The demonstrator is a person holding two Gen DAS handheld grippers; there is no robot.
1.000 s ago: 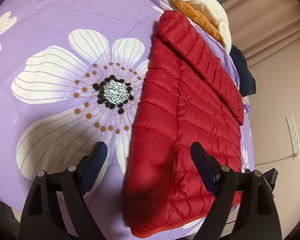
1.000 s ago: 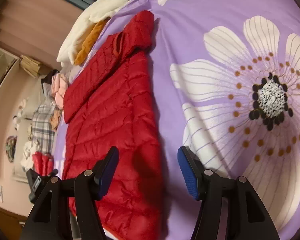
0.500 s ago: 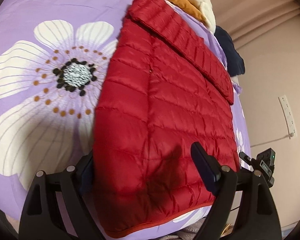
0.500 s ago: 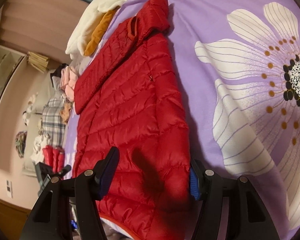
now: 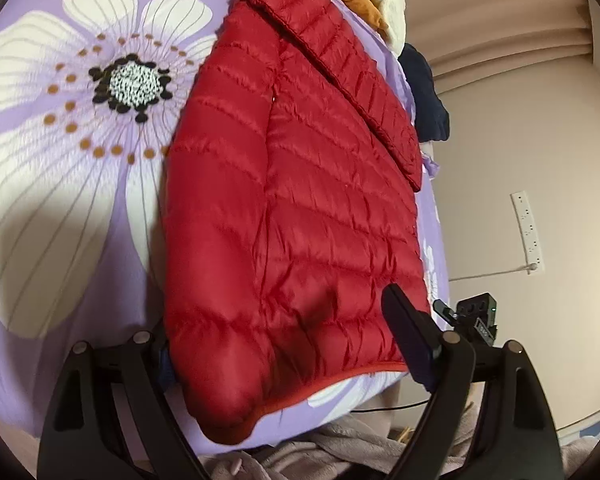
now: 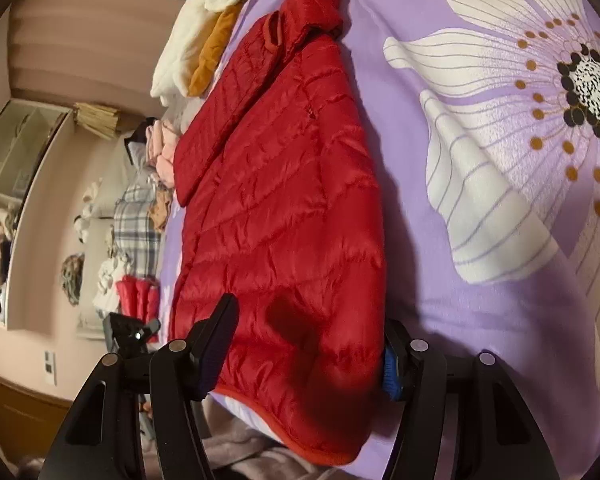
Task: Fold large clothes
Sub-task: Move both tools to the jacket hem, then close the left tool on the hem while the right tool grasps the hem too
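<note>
A red quilted puffer jacket [image 5: 300, 200] lies flat, folded lengthwise, on a purple bedsheet with big white flowers [image 5: 60, 184]. Its hem is at the near bed edge and its collar at the far end. My left gripper [image 5: 280, 320] stands open, straddling the hem: the left finger is half hidden behind the jacket's folded side and the right finger [image 5: 408, 332] hovers over the other side. In the right wrist view the same jacket [image 6: 280, 208] fills the middle. My right gripper [image 6: 312, 316] is open around the hem corner, and its blue pad [image 6: 390, 372] sits beside the folded edge without squeezing the jacket.
White and orange garments [image 5: 376, 4] and a navy one [image 5: 424, 96] are piled beyond the collar. A grey blanket [image 5: 320, 452] hangs below the bed's near edge. A small camera device [image 5: 476, 316] stands beside the bed, a power strip [image 5: 528, 228] is on the wall, and shelves [image 6: 16, 200] with more clothes lie left.
Both grippers have swung from the sheet beside the jacket onto its near hem, which now lies between each pair of fingers. The jacket itself has stayed in place.
</note>
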